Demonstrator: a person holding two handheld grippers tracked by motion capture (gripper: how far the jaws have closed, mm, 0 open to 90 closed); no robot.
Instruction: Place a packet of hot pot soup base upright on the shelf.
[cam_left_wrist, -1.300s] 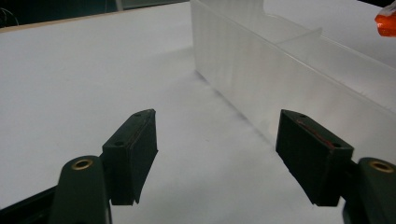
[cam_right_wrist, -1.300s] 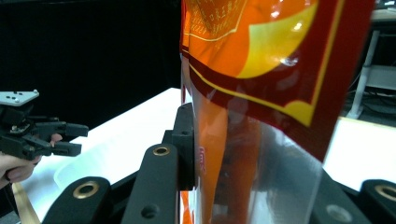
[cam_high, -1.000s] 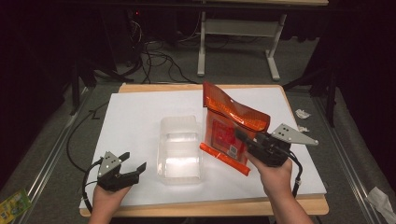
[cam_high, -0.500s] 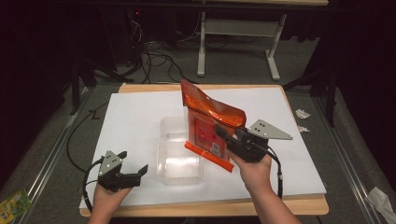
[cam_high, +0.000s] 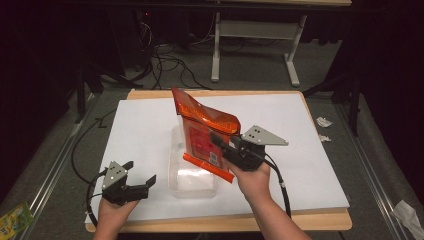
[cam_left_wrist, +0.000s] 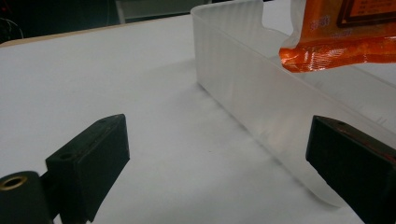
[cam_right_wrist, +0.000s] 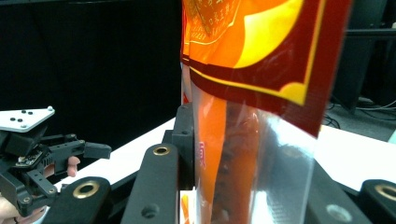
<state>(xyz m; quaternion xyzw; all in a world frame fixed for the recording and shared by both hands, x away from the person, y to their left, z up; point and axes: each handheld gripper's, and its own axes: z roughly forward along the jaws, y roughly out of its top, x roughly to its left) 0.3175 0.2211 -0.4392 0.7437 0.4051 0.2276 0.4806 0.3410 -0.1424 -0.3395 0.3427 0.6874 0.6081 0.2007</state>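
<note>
An orange snack bag hangs upright, its lower edge over the clear plastic container on the white sheet. My right gripper is shut on the bag's side; in the right gripper view the bag is pinched between the jaws of the right gripper. My left gripper rests at the table's front left, beside the container. Its jaws have just been opening, and the left gripper has only bare sheet between them. The container's wall runs past on the right, with the bag's bottom seam above it.
The white sheet covers most of the wooden table. Crumpled paper scraps lie off its right edge. A green packet lies on the floor at the bottom left. Cables and a metal table frame stand behind.
My right gripper has carried the bag leftward, from beside the container to over it. The left gripper stayed in place and its jaws stand slightly wider.
</note>
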